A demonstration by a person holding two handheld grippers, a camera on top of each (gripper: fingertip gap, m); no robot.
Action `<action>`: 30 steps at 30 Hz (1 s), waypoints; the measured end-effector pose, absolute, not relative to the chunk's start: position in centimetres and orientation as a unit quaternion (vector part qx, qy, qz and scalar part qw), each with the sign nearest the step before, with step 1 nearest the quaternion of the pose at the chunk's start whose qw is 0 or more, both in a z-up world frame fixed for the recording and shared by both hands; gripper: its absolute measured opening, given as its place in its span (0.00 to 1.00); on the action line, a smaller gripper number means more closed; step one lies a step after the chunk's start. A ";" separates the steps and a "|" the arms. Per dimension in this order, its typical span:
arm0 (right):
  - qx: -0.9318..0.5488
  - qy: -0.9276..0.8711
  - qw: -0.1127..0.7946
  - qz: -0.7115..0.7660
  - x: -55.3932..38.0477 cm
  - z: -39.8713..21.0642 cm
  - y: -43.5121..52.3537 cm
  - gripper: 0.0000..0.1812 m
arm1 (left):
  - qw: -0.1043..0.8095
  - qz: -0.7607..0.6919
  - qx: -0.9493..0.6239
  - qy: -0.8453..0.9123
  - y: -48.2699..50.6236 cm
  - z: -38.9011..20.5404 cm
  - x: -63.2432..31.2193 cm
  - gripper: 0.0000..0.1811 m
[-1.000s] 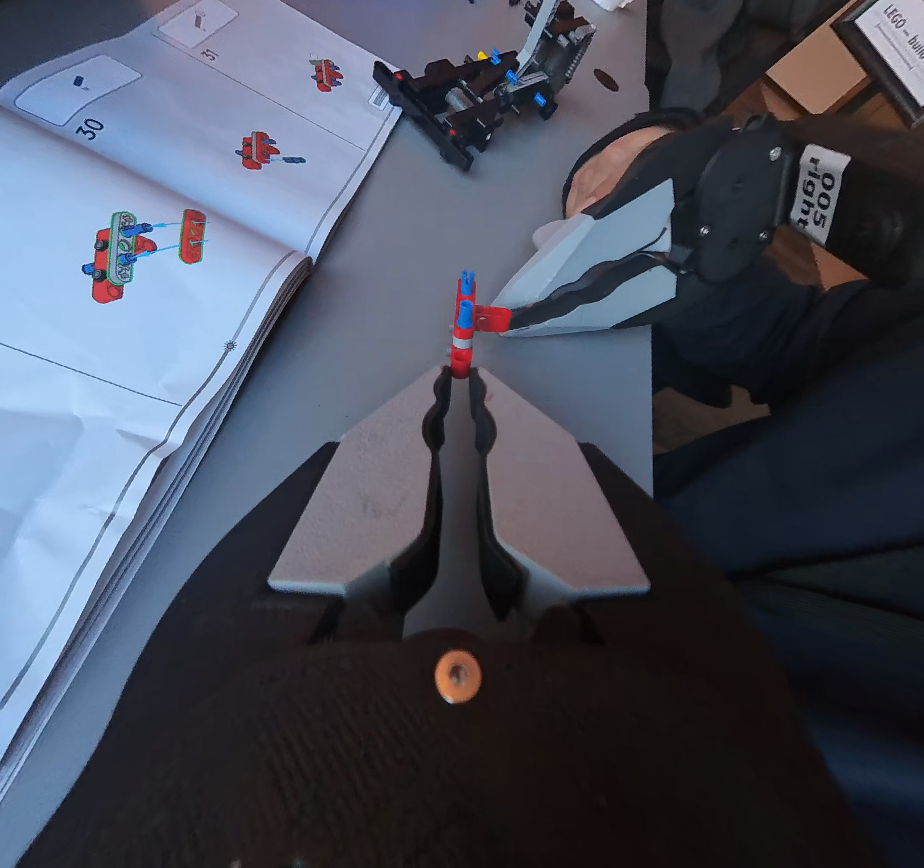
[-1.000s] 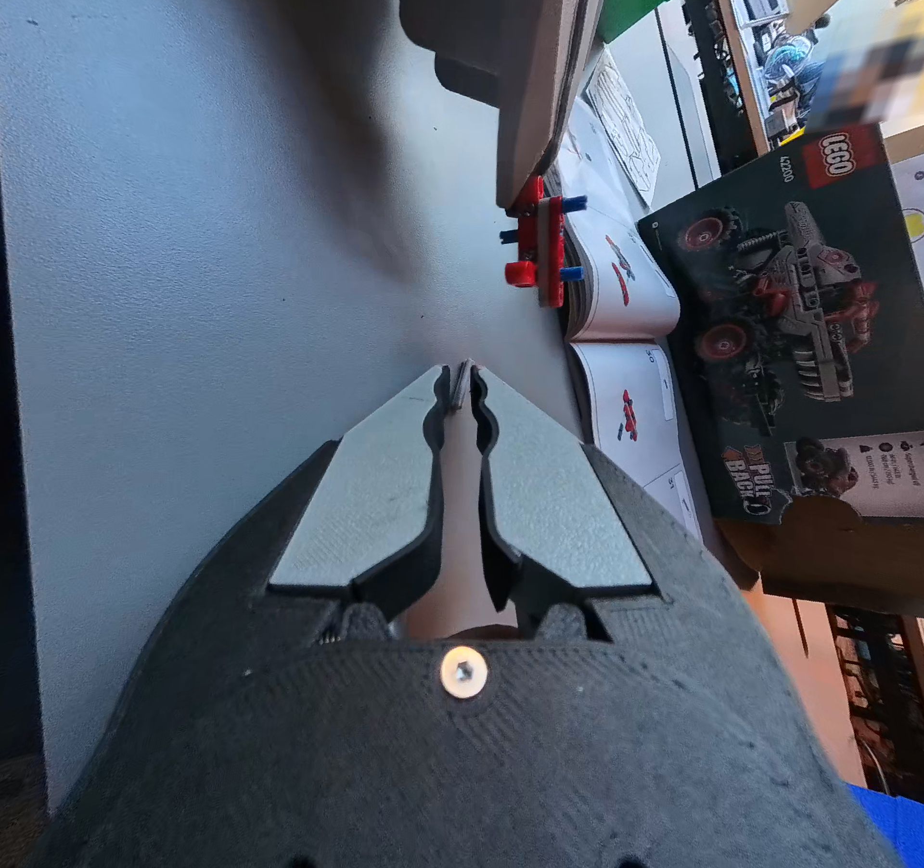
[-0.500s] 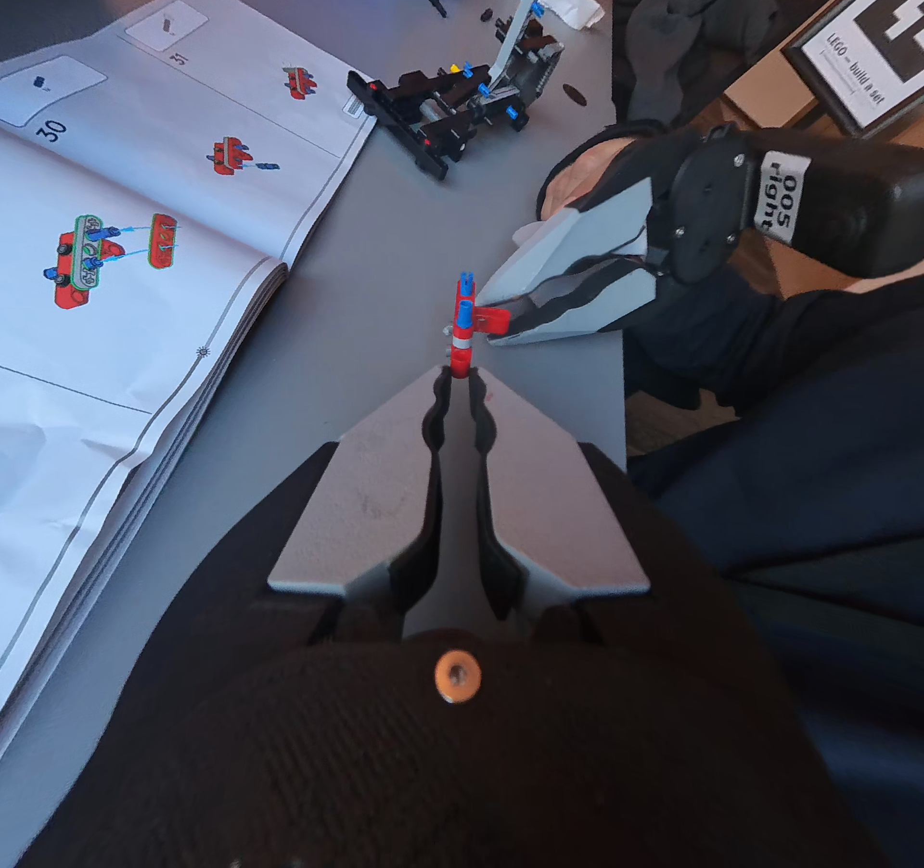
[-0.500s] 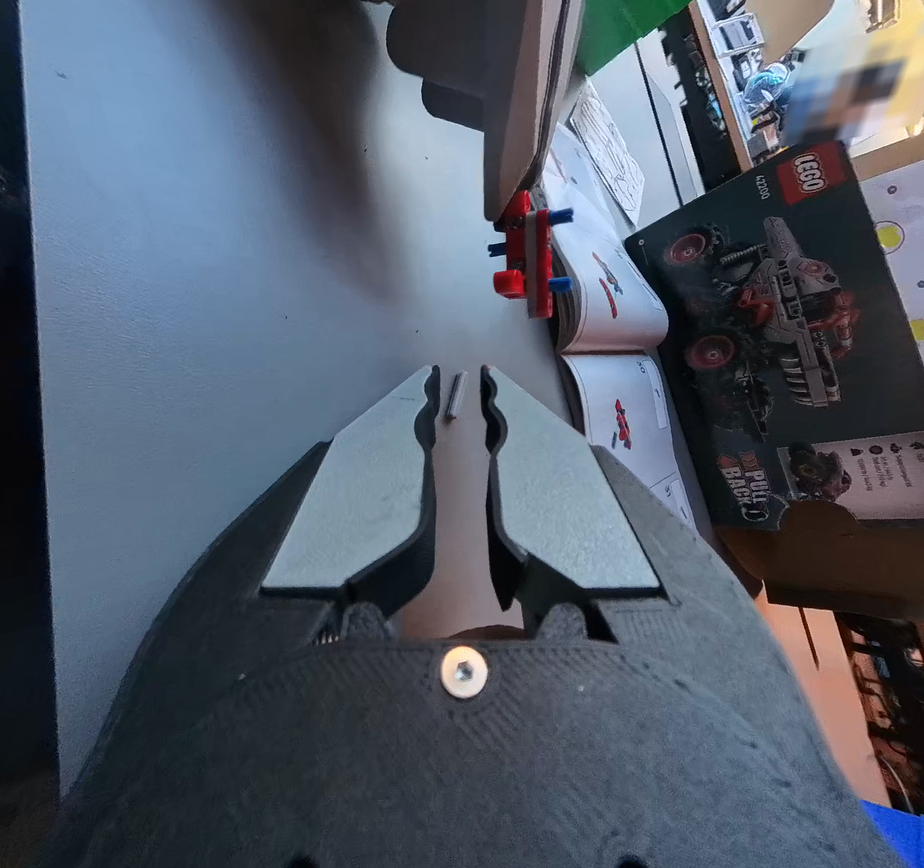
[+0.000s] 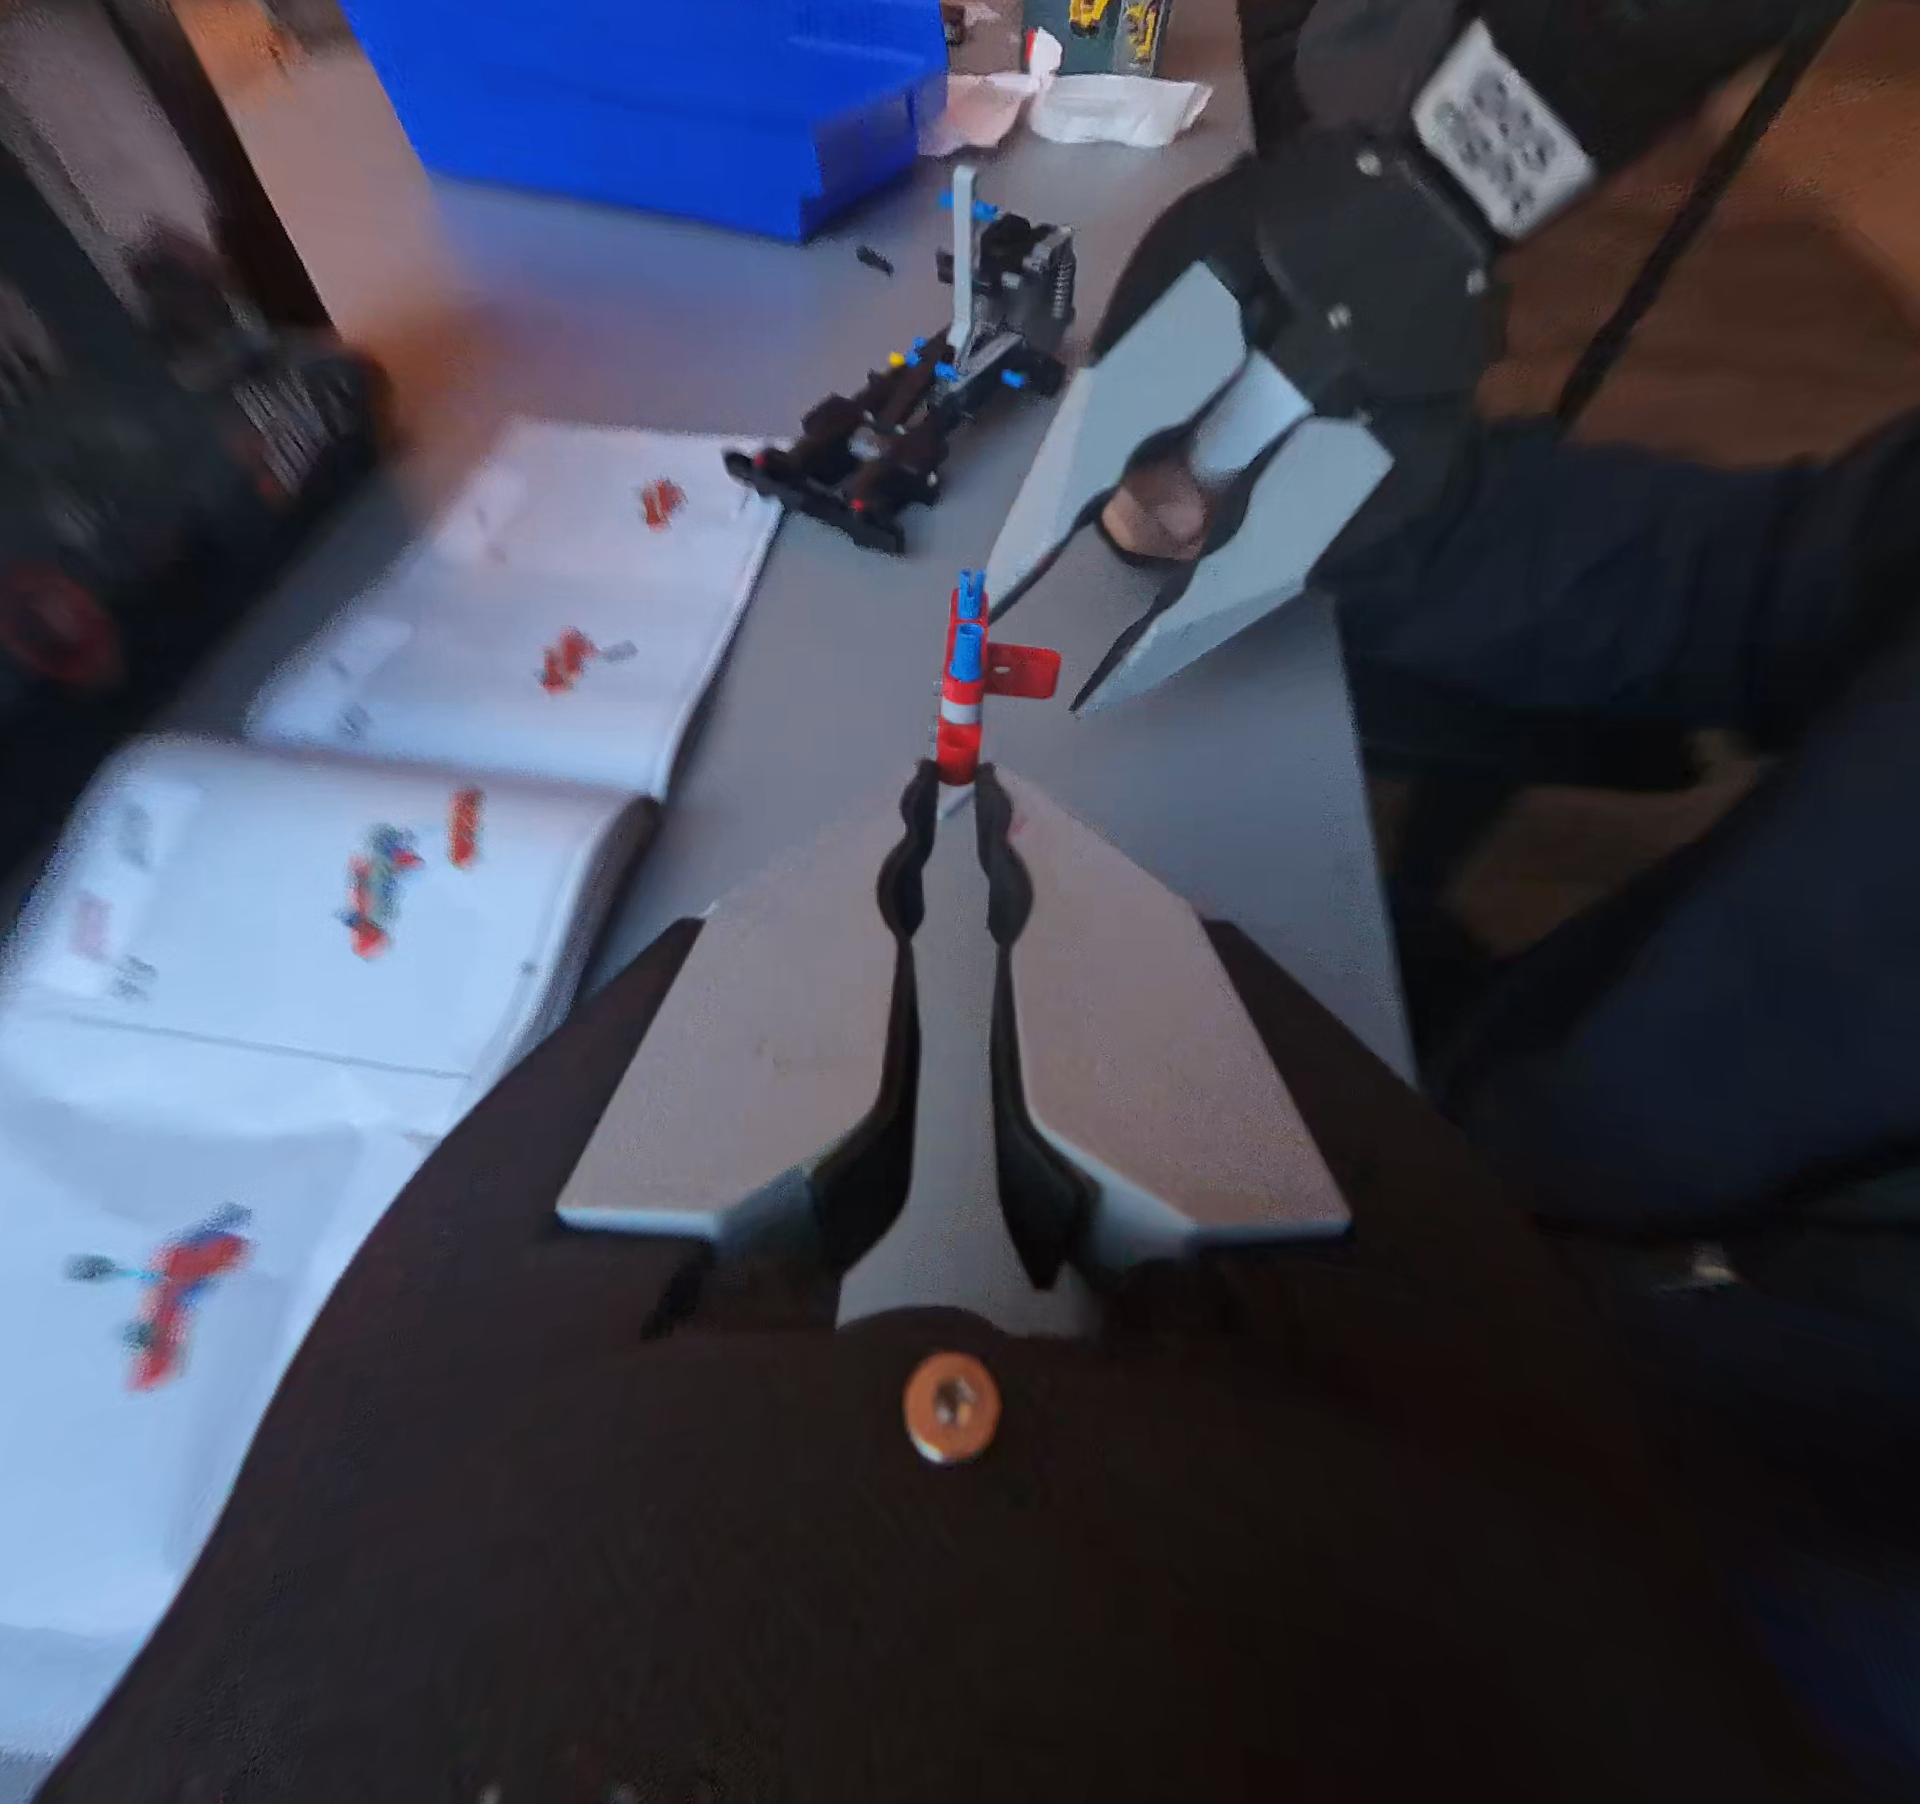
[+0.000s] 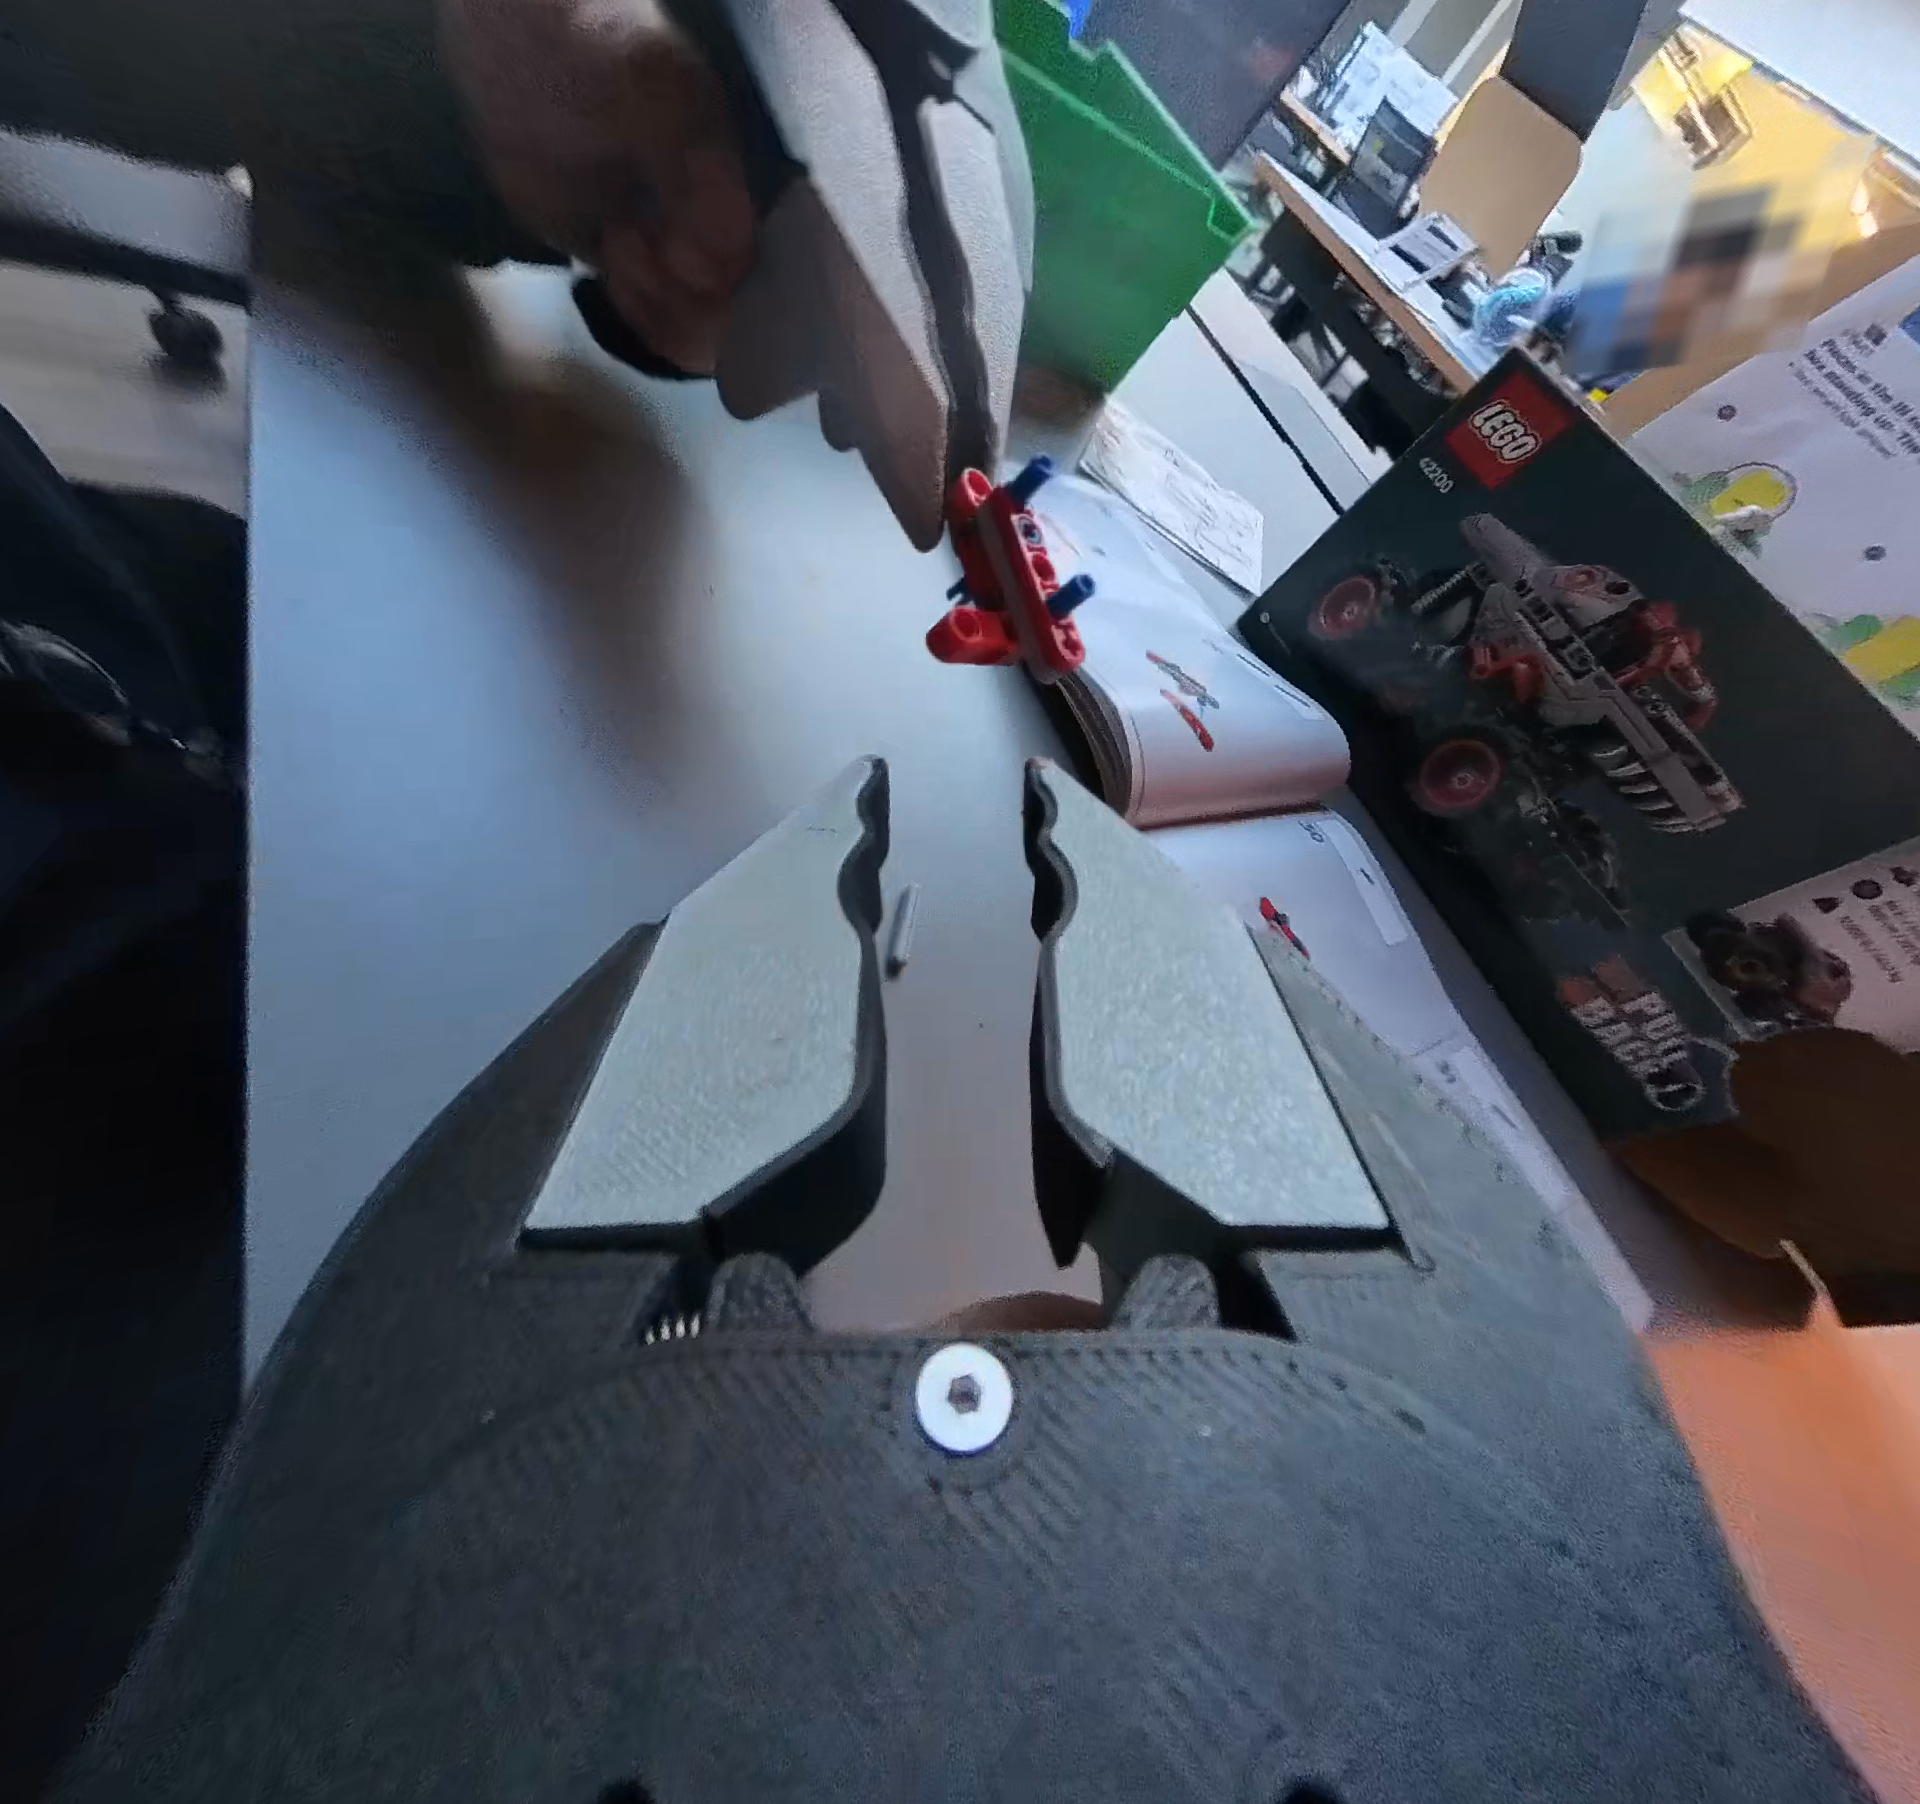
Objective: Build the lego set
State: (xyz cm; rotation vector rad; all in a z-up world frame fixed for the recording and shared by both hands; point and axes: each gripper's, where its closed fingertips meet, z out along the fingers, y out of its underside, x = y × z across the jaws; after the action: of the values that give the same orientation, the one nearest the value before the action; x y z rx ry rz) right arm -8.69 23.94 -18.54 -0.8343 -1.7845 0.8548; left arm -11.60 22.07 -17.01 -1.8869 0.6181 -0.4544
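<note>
My left gripper (image 5: 948, 780) is shut on the lower end of a small red Lego assembly (image 5: 961, 684) with blue pins and holds it upright above the grey table (image 5: 831, 632). The same assembly shows in the right wrist view (image 6: 1003, 580), pinched at the left gripper's fingertips (image 6: 925, 497). My right gripper (image 6: 956, 772) is open and holds nothing. A small grey pin (image 6: 900, 928) lies on the table between its fingers and touches neither pad. In the left wrist view the right gripper's fingers (image 5: 1226, 601) stand open just right of the assembly's red side tab (image 5: 1023, 671).
An open instruction booklet (image 5: 468, 611) lies left of the assembly and also shows in the right wrist view (image 6: 1226, 736). A black chassis build (image 5: 914, 404) sits farther back, a blue bin (image 5: 644, 61) behind it. A Lego box (image 6: 1558, 715) and a green bin (image 6: 1112, 196) stand beyond the booklet. Some 5 centimeters of space lies between my two pairs of fingers.
My right gripper opened and let go of the grey pin, which now lies on the table between its fingers. The left gripper kept its hold on the red assembly while both views swung.
</note>
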 end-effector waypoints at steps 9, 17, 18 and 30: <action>-0.331 -0.721 0.455 0.403 -8.4 -17.6 22.5 0.19 | 0.609 0.024 -0.667 0.429 20.6 -15.4 -8.9 0.02; -0.306 -0.727 0.447 0.423 -8.0 -17.4 20.8 0.16 | 0.605 0.200 -0.582 0.505 20.8 -16.2 -8.8 0.02; -0.308 -0.724 0.449 0.423 -8.1 -17.3 20.9 0.15 | 0.607 0.210 -0.575 0.507 20.8 -16.1 -8.8 0.02; -0.321 -0.722 0.469 0.394 -8.4 -17.5 21.8 0.04 | 0.590 0.188 -0.601 0.505 21.1 -17.7 -8.1 0.06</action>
State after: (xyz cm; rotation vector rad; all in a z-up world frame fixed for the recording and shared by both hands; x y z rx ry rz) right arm -8.42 21.81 -17.46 -0.7861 -1.7706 0.9666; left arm -8.15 21.07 -17.75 -1.3996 1.1768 0.4387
